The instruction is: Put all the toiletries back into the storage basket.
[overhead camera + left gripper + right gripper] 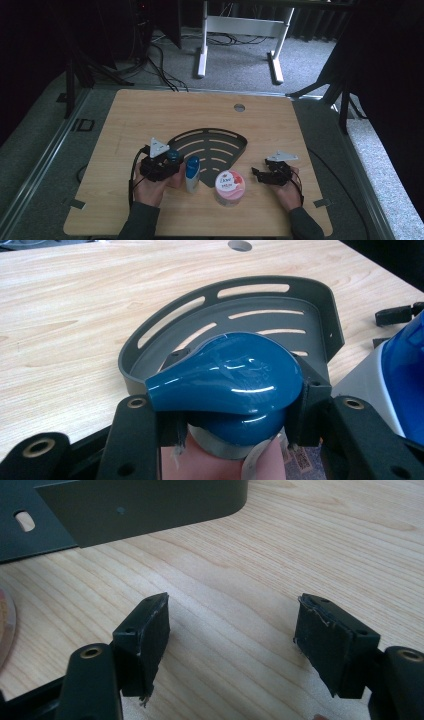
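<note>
Down at the near left of the table, the left gripper (pixel 167 161) is clamped on the teal cap (pixel 230 375) of a bottle, its two black jaws pressing the cap's rounded sides from left and right; in the left gripper view the cap's tapered end points left and a pale pink bottle body (pixel 220 462) shows just beneath it. The left hand (pixel 150 187) comes in from the bottom edge, forearm in a dark sleeve, wrist roughly straight, with the grey three-cornered plate on top of the gripper. Just beside it to the right stands a white bottle with a blue cap (pixel 192 173), close to the held bottle; whether the two touch cannot be told. Behind both lies a dark grey slotted corner shelf (pixel 235 142), flat on the wooden table (pixel 150 115), its curved rim facing away. In front of the shelf's near corner stands a round pink-and-white jar (pixel 229 188) whose lid reads "Dove". The right gripper (pixel 264 175) hovers low over bare wood to the jar's right, jaws well apart with nothing between them, aimed leftward; the right hand (pixel 287 192) holds it from behind, forearm angling in from the bottom right.
</note>
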The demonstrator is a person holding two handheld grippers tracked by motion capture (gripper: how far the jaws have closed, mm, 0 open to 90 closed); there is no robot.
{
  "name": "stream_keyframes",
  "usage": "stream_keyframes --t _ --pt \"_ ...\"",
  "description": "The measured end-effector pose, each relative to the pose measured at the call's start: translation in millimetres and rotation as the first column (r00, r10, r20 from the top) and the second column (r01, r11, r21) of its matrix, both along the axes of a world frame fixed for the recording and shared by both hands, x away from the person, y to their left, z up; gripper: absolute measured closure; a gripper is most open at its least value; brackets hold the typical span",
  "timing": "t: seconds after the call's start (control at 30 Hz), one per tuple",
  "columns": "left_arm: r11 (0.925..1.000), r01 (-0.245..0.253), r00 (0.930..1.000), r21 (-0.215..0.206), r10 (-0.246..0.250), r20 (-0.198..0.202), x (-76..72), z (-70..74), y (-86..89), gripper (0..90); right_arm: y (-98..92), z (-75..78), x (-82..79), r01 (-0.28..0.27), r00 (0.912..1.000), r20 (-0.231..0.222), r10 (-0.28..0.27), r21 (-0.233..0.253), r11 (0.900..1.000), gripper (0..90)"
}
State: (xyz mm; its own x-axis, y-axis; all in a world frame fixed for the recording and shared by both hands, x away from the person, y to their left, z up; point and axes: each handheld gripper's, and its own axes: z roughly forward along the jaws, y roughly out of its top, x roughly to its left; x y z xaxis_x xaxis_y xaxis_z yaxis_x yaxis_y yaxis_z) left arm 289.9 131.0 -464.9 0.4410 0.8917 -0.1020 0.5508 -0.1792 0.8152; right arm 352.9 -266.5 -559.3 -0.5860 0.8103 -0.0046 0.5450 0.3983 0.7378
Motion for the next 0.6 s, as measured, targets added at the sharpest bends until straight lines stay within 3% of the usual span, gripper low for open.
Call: stream_keyframes --t 0.6 --pt "1.0 -0.004 0.9999 -0.001 0.004 0.011 2.2 9.0 5.2 52.6 0.1 -0.1 0.0 0.001 1.0 0.0 -0.001 0.001 1.0 29.6"
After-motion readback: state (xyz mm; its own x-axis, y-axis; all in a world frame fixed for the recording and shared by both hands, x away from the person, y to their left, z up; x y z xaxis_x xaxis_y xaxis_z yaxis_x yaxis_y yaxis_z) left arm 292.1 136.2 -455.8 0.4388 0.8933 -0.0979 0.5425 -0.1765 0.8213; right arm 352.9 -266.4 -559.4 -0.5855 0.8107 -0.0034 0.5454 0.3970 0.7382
